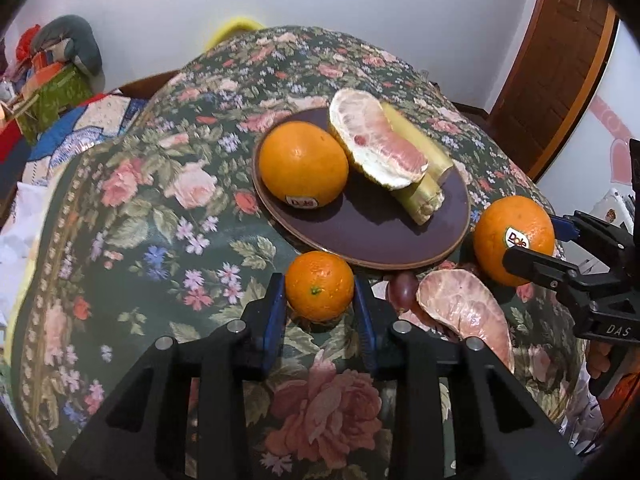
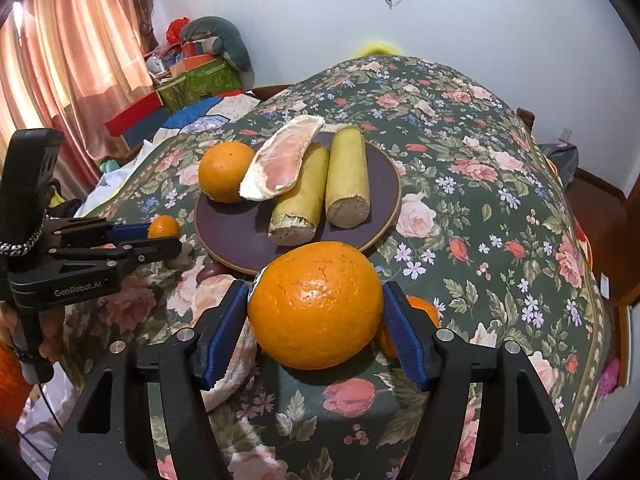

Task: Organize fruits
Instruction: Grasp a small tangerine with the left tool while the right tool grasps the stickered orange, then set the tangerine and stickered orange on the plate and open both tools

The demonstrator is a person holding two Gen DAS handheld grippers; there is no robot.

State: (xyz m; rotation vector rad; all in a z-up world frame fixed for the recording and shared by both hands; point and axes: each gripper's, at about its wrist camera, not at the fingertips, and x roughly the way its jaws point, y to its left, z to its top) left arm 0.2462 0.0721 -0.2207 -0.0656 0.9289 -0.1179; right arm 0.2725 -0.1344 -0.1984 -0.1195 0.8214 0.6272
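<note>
A dark round plate (image 1: 360, 236) (image 2: 240, 236) on the floral cloth holds a large orange (image 1: 303, 168) (image 2: 225, 171), a pomelo piece (image 1: 376, 140) (image 2: 282, 158) and two sugarcane pieces (image 1: 420, 196) (image 2: 347, 176). My left gripper (image 1: 320, 312) (image 2: 160, 236) is shut on a small mandarin (image 1: 319, 290) (image 2: 163, 227) just in front of the plate. My right gripper (image 2: 316, 328) (image 1: 532, 248) is shut on a large Dole orange (image 2: 316, 305) (image 1: 514, 238) right of the plate. A pomelo segment (image 1: 466, 312) and a grape (image 1: 404, 286) lie on the cloth between the grippers.
Another small orange (image 2: 424, 308) sits behind my right finger. The floral cloth (image 1: 140, 220) covers the whole round table. Boxes and cushions (image 2: 200, 68) are piled at the far left near a curtain. A wooden door (image 1: 560, 60) stands at the right.
</note>
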